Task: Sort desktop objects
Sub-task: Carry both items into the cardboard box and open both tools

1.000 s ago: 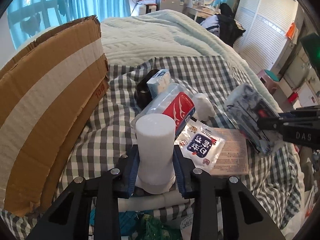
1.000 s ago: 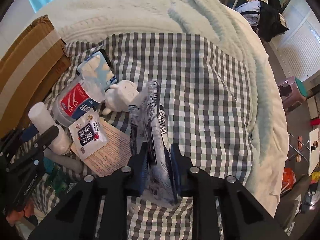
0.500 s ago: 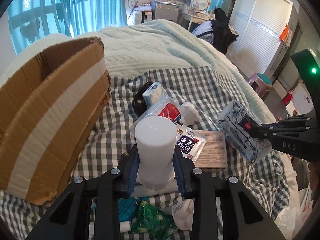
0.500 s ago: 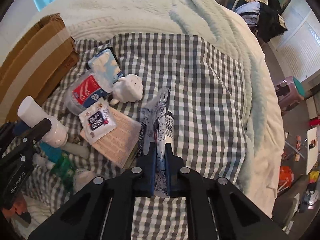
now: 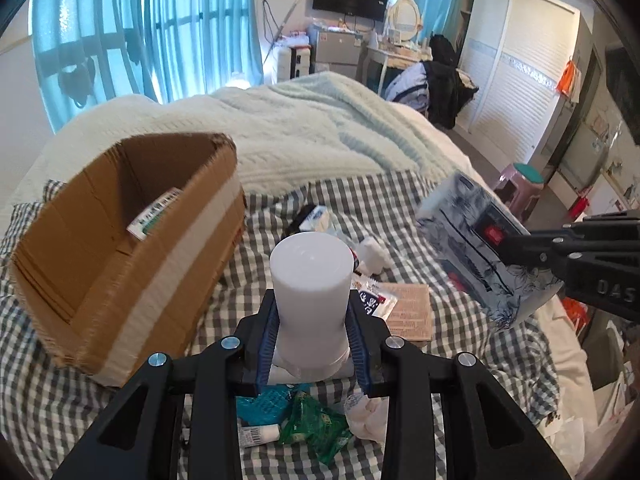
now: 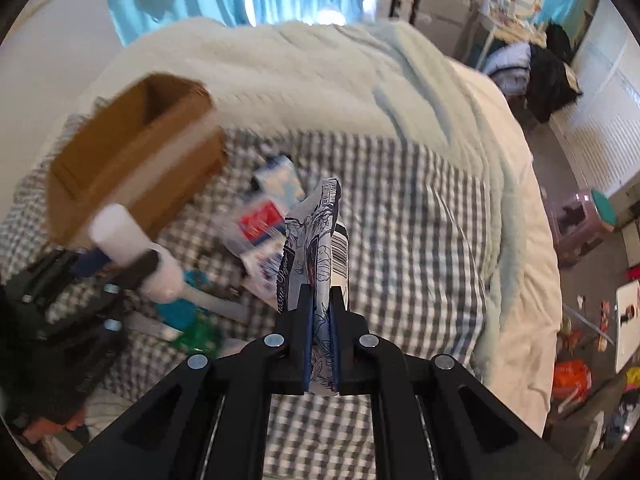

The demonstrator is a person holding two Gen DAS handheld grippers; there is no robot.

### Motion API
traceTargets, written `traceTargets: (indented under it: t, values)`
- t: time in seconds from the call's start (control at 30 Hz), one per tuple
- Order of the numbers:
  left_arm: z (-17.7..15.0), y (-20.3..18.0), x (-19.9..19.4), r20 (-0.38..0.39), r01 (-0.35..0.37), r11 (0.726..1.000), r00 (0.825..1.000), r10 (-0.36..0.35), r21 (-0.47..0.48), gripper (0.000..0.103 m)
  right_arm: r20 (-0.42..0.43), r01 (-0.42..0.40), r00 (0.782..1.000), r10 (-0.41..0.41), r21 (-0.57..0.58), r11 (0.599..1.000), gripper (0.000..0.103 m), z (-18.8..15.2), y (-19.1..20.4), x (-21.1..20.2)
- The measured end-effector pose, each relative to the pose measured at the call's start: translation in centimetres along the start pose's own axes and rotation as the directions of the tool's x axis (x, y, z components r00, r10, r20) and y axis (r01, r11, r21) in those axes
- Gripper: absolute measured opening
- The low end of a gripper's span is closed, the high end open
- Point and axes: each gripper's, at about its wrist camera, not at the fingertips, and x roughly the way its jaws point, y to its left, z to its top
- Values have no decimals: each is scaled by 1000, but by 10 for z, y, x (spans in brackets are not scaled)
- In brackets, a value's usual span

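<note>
My left gripper (image 5: 312, 320) is shut on a white cylindrical bottle (image 5: 310, 280) and holds it upright above the checked cloth; the bottle also shows in the right wrist view (image 6: 120, 236). My right gripper (image 6: 319, 304) is shut on a flat blue-and-white printed packet (image 6: 316, 240), lifted off the cloth; the packet also shows in the left wrist view (image 5: 476, 248) at the right. An open cardboard box (image 5: 120, 240) stands left of the bottle, with one small labelled item inside; it also shows in the right wrist view (image 6: 136, 152).
Loose items lie on the checked cloth (image 5: 500, 360): a red-and-white pouch (image 6: 260, 220), a brown leaflet (image 5: 412, 308), a green packet (image 5: 316, 428), a teal item (image 5: 264, 400), a small white tube (image 5: 260, 436). A pale blanket (image 5: 300, 136) covers the bed behind.
Both grippers have risen with their loads. The box now shows its open inside from above. The packet is higher off the cloth.
</note>
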Motion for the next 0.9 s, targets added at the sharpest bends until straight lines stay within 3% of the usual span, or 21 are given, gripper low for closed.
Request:
traceTargets:
  t: [0.17,0.5,0.73,0.9]
  values:
    - [8,12,-26,29,-22,999,999,23,-38,33,65,-8,998,11,-54,999,6,10,32,-33]
    - [27,55,-78,92,-70,987,992,83,-144,33,154,-68,985,74,-40,997,6,22,74,-69]
    - [31,104,-97,90,-105,964,987,131,-245,33,184,-134,971,149,-91,987,6,40,118,-70]
    - [27,147,-89,88,-122,937,983,159,-328,33,210,-168,959,189,-112,979,6,60,140,-57]
